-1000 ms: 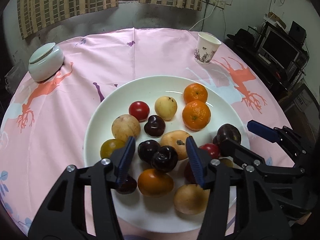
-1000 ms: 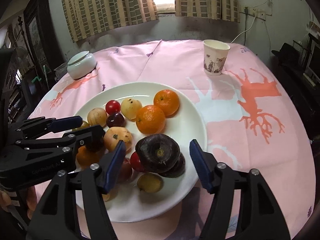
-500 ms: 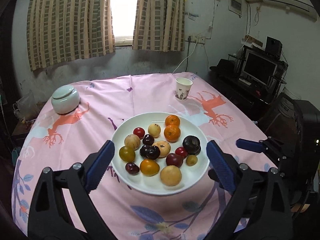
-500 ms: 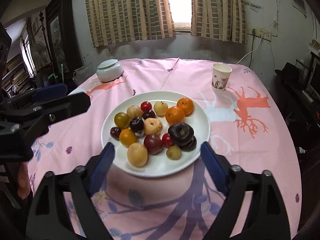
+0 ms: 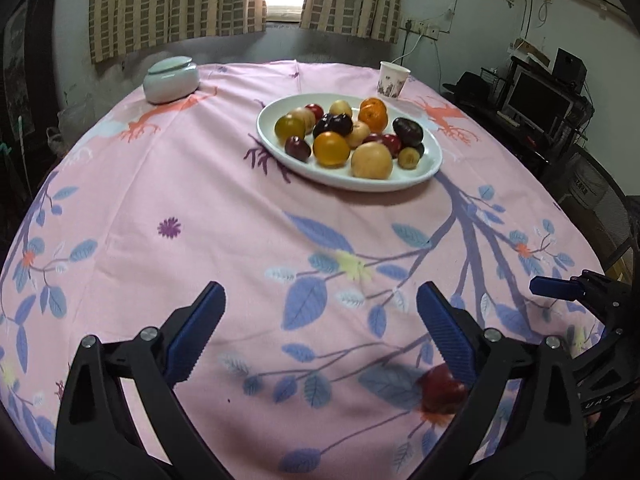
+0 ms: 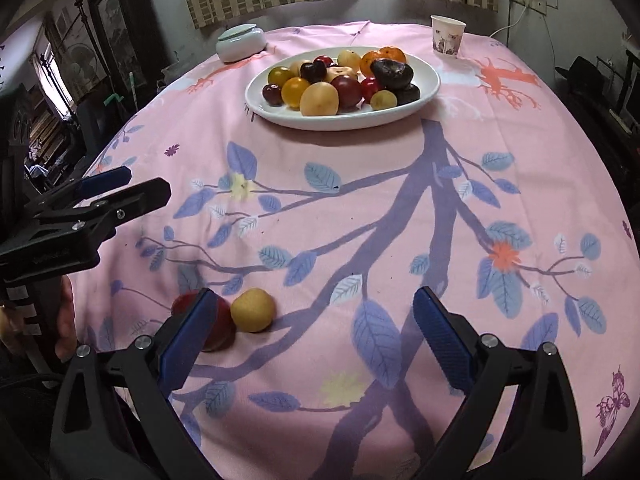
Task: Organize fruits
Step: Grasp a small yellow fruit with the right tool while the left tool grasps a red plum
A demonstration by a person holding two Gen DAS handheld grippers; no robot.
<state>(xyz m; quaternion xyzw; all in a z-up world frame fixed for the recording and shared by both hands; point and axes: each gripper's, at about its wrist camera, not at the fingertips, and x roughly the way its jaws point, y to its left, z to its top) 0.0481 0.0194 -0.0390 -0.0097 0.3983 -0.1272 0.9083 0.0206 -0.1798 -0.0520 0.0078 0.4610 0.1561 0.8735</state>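
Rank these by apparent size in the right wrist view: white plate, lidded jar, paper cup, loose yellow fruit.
1. white plate
2. lidded jar
3-4. loose yellow fruit and paper cup: look alike; the fruit lies nearer, so no ranking.

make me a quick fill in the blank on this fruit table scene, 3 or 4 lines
1. Most of the fruit sits on a white ____.
2. Off the plate, a yellow fruit lies on the cloth beside a ____ one.
3. The paper cup stands ____.
4. Both the left gripper and the right gripper are ____.

Missing words: plate; red; upright; open
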